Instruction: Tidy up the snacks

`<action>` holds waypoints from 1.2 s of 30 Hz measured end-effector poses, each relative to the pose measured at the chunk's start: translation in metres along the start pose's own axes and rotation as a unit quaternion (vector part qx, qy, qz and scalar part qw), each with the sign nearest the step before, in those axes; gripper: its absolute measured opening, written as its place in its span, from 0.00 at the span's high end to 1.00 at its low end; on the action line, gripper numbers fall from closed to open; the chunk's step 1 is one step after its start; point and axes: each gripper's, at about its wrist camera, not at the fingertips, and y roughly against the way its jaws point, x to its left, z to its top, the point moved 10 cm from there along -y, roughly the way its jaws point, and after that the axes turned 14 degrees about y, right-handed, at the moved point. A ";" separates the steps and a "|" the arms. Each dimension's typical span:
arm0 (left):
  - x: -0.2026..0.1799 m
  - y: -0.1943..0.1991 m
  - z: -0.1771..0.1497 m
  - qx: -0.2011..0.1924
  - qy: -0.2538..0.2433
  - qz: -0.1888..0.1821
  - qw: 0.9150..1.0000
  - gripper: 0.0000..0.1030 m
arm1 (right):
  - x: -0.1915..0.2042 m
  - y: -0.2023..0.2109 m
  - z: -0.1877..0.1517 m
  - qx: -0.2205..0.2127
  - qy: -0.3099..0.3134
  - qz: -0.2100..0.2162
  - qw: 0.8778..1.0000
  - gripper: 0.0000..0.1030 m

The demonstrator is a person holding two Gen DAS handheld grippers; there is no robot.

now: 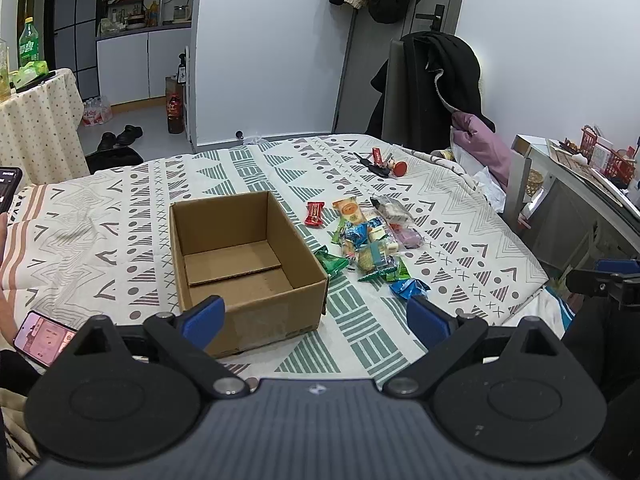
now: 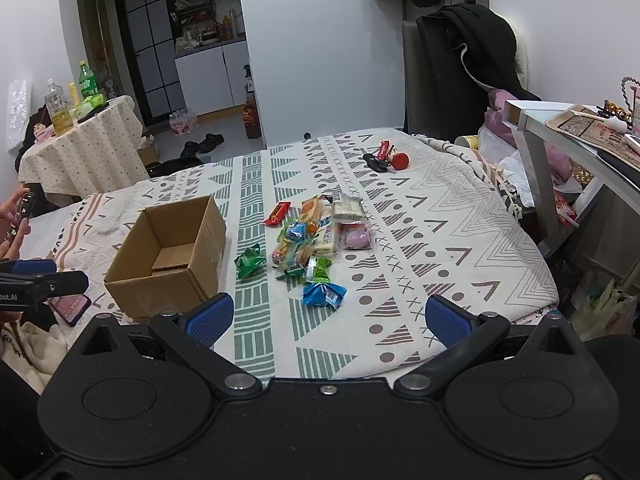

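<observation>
While the left gripper [image 1: 316, 316] hangs low over the near edge of the bed, its blue-padded jaws stand wide apart and hold nothing. Seen from the left wrist, the open brown cardboard box [image 1: 244, 264] sits just ahead of the left finger, empty, on the white bedspread with green and grey geometric print [image 1: 460, 240]. A heap of wrapped snacks in mixed colours [image 1: 368, 240] lies to the right of the box, ahead of the gripper and apart from it. A blue foil packet [image 1: 408, 287] is the nearest piece, just beyond the right finger. A red wrapped bar [image 1: 315, 213] marks the far left of the heap. A bunch of keys with a red round fob [image 1: 386, 164] lies well beyond.

From the right wrist, the right gripper [image 2: 330, 320] is likewise spread wide and empty. The heap [image 2: 316, 236] lies straight ahead between the fingers' lines, the blue packet [image 2: 323, 294] closest, a green crinkled wrapper [image 2: 249, 261] toward the box. The box [image 2: 168, 256] stands ahead and to the left. At the left edge the other gripper [image 2: 40, 284] shows, and a hand holding a phone [image 2: 18, 216].
</observation>
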 end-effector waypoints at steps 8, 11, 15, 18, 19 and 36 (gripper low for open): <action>0.000 0.000 0.000 0.000 0.001 -0.001 1.000 0.06 | 0.000 0.001 0.002 -0.002 0.001 0.001 1.000 0.00; -0.001 -0.001 -0.001 0.001 0.002 0.000 1.000 0.06 | 0.000 0.000 0.002 -0.003 0.001 0.001 1.000 0.00; 0.000 -0.001 -0.001 0.000 0.002 0.000 1.000 0.06 | 0.001 0.001 0.002 -0.003 0.001 0.001 1.000 0.00; 0.000 -0.001 -0.001 0.001 0.003 -0.001 1.000 0.06 | 0.002 0.000 0.002 -0.003 0.002 0.001 1.000 0.00; 0.000 -0.001 -0.001 0.000 0.002 -0.001 1.000 0.06 | 0.002 0.000 0.002 -0.004 0.002 0.002 1.000 0.00; 0.001 0.000 -0.003 0.002 0.012 0.000 1.000 0.06 | 0.006 0.000 0.004 -0.008 0.002 0.005 1.000 0.00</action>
